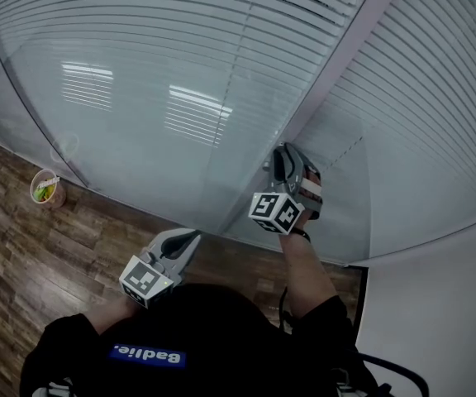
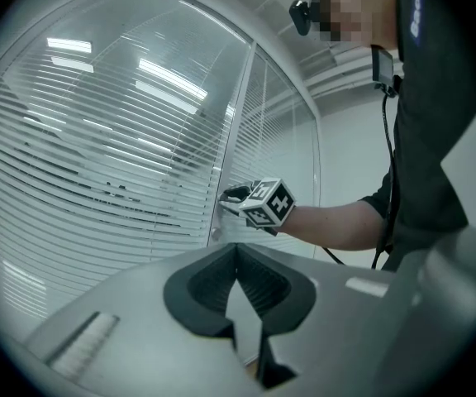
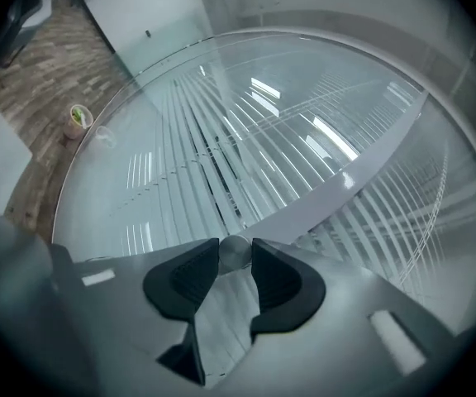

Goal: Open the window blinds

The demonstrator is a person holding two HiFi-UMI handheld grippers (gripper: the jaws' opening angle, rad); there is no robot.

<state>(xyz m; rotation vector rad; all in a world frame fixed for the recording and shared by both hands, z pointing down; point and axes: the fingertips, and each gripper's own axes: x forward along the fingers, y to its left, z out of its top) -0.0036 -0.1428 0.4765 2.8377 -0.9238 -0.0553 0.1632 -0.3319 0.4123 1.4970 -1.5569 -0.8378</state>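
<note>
a glass partition fills the far side, with white window blinds behind its panes, the slats running horizontally; a pale frame post divides the left pane from the right one; wood-plank floor lies near left, a plain white wall near right; the right gripper reaches to the post, its jaws pinching a small round metal knob that sits on the post, right of centre; the left gripper hangs nearer and to the left, apart from the glass, jaw tips pressed together with nothing between; a small cup stands on the floor at the foot of the glass, far left.
</note>
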